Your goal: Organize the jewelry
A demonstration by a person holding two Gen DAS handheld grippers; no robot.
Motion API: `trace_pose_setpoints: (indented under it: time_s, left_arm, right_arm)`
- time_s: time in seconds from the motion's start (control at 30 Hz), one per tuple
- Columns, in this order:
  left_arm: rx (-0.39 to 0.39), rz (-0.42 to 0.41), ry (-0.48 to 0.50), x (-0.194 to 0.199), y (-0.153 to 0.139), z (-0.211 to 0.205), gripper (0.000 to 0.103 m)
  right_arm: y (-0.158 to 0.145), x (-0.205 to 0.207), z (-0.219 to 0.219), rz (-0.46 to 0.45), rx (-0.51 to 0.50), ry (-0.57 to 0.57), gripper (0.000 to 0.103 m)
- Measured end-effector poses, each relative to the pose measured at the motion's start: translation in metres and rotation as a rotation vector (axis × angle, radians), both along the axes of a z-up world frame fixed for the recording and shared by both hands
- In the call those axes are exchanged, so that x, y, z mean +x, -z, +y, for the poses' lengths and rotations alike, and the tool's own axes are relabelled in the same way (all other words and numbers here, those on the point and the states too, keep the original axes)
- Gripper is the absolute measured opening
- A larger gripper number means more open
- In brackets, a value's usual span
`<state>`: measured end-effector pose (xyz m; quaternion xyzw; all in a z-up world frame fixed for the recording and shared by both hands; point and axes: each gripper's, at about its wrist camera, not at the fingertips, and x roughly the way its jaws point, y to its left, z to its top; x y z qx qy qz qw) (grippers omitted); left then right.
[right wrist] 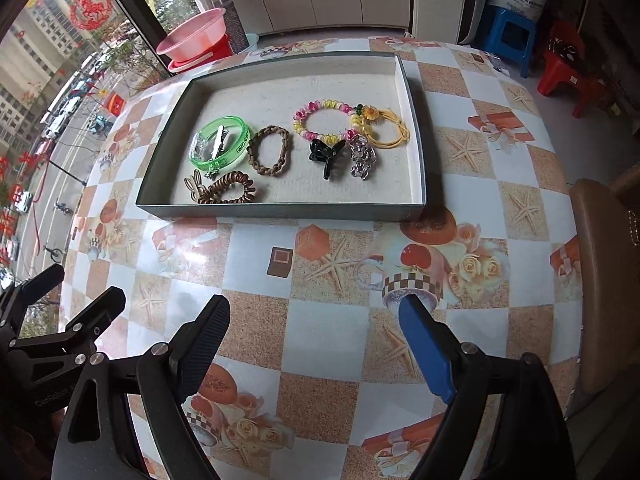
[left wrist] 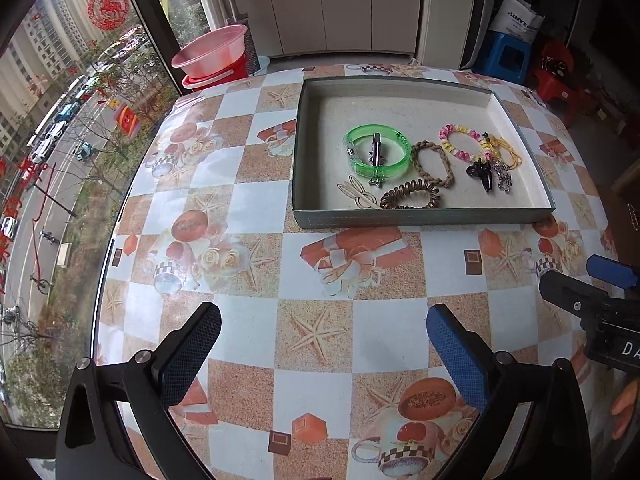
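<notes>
A shallow grey tray [left wrist: 420, 218] [right wrist: 280, 212] sits on the table and holds the jewelry: a green bangle [left wrist: 362, 136] [right wrist: 240, 130] with a silver clip [left wrist: 376, 156] across it, a braided brown band [left wrist: 434, 160] [right wrist: 251, 156], a brown coil tie [left wrist: 410, 195] [right wrist: 228, 194], a pink-yellow bead bracelet [left wrist: 452, 144] [right wrist: 320, 106], a yellow cord tie [right wrist: 394, 136], a black claw clip [left wrist: 482, 172] [right wrist: 326, 154] and a silver charm [right wrist: 362, 158]. My left gripper [left wrist: 324, 340] and right gripper [right wrist: 316, 332] are both open and empty, above the table in front of the tray.
The table has a patterned cloth [left wrist: 312, 336]. A pink basin [left wrist: 210, 50] stands beyond its far left corner by the window. Blue [right wrist: 510, 38] and red stools [right wrist: 568, 76] stand at the far right. A brown chair back [right wrist: 600, 272] is at the right edge.
</notes>
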<state>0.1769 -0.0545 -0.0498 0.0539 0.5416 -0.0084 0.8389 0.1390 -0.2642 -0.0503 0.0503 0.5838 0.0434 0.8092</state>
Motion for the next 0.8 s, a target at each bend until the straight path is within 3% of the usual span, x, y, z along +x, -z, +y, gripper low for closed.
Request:
trace_pose_setpoints:
  time_s: [0.8]
  left_arm:
    - [-0.056,-0.142,0.014,-0.049,-0.027,0.014,0.103]
  right_arm:
    - [-0.044,-0.066,-0.002,-0.259,-0.059,0.137,0.088]
